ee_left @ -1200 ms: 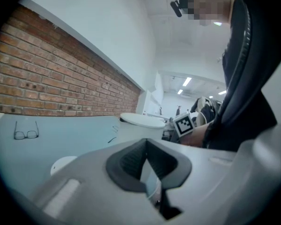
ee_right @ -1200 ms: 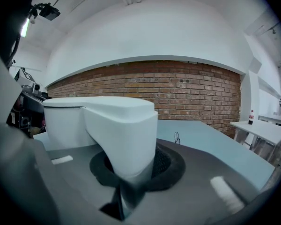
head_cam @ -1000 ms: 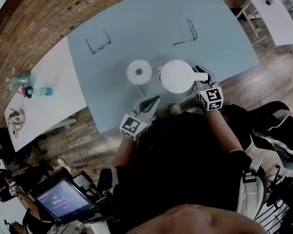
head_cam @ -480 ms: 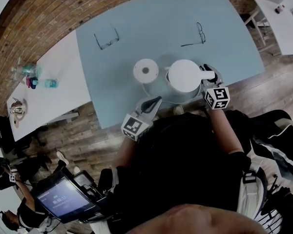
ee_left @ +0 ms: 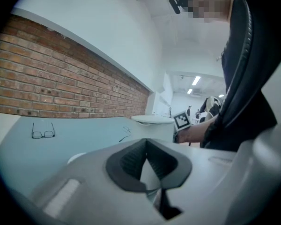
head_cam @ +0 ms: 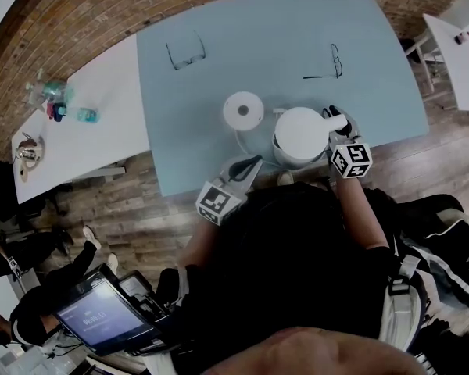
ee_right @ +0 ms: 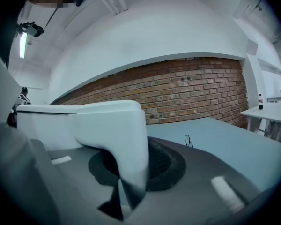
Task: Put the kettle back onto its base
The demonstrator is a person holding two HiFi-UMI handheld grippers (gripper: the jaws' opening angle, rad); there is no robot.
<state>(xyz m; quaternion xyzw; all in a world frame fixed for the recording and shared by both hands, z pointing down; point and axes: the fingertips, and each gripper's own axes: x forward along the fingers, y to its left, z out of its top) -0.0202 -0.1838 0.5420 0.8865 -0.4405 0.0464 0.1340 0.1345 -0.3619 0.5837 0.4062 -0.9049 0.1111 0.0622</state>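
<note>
White kettle (head_cam: 299,135) was off its round base (head_cam: 243,111), just beside it on the right gripper's side. Right gripper (head_cam: 334,117) was clamped on the handle (ee_right: 117,139), its jaws having just been opening. Left gripper (head_cam: 248,164), jaws together and empty, hovered near the base, on the person's side.

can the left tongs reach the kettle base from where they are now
Probably yes. The left tongs hold nothing and hover at the table's near edge. The base lies just beyond them with open tabletop between. The kettle is off to one side, not in the way.
</note>
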